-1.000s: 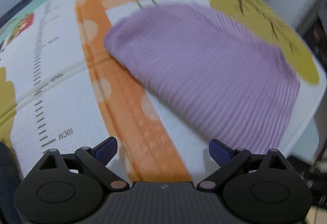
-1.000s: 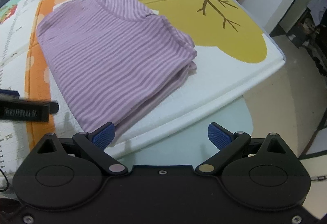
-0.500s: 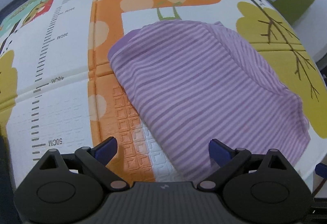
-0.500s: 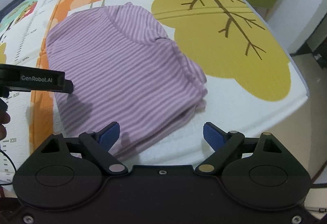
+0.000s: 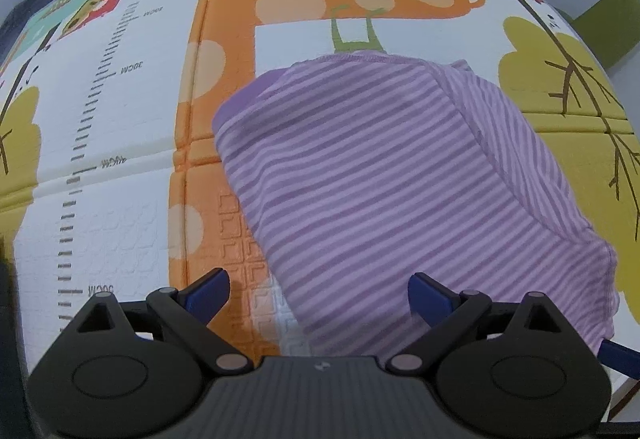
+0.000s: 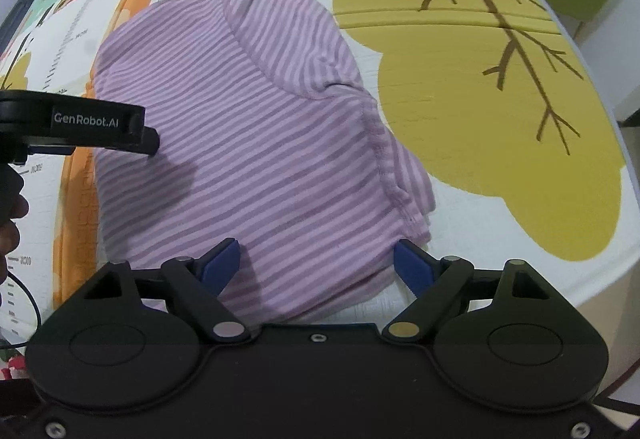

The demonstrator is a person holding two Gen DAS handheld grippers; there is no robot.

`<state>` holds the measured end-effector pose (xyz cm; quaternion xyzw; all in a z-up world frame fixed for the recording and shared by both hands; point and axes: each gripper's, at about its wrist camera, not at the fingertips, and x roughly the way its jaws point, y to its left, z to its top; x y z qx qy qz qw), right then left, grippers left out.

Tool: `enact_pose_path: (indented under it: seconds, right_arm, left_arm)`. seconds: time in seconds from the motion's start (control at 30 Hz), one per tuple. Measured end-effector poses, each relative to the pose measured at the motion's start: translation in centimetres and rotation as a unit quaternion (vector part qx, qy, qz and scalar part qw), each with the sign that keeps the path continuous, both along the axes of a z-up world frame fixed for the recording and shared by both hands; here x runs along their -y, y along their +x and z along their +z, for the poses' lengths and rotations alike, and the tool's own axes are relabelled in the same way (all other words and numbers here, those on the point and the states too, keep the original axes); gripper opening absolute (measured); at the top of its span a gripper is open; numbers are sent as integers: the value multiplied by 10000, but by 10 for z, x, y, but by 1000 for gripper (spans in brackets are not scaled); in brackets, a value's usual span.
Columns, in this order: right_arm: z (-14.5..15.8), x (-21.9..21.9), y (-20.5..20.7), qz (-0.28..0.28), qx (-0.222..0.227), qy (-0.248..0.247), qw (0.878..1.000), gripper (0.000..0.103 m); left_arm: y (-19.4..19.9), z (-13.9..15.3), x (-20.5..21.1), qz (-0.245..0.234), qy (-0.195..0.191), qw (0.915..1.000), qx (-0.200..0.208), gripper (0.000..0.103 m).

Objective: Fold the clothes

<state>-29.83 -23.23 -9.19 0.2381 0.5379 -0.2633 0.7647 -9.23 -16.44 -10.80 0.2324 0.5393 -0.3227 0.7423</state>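
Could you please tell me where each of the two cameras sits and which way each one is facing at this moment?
Left wrist: sits on the left claw, looking steeply down over the near-left part of the striped purple garment and the giraffe mat; only its own open blue fingers show.
Right wrist: sits on the right claw, looking steeply down at the garment's near-right edge; its open fingers, the left claw's body and a hand show at left.
Shared: the same garment and mat.
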Motion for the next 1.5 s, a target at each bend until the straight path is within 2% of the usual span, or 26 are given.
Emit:
enact_pose_path:
  seconds: [0.2, 0.33, 0.53, 0.87, 1.27, 1.4, 1.5]
  right_arm:
    - [-6, 8, 7, 97, -18, 71, 9999, 79]
    - [-7, 12, 8, 70, 17, 113, 9999, 75]
    - [-8, 16, 8, 29, 59, 143, 9999, 68]
    - [-4, 16, 7, 31, 148, 140, 9998, 51]
    - [-1, 14, 5, 8, 225, 140, 9996, 41]
    - [1, 12, 5, 58, 259, 109, 9996, 29]
    - [1, 11, 6, 95, 275, 80, 9995, 27]
  left_arm:
    - [3, -4, 9, -57, 13, 10000, -42, 96]
    - [4, -4, 11, -69, -131, 9998, -166, 86]
    - [5, -4, 15, -65, -144, 9997, -204, 80]
    - [4, -1, 16, -122, -189, 9996, -188, 69]
    - [5, 5, 14, -188, -277, 9994, -123, 49]
    - [6, 6, 13, -171, -322, 9992, -134, 45]
    - [6, 7, 12, -207, -357, 9991, -128, 42]
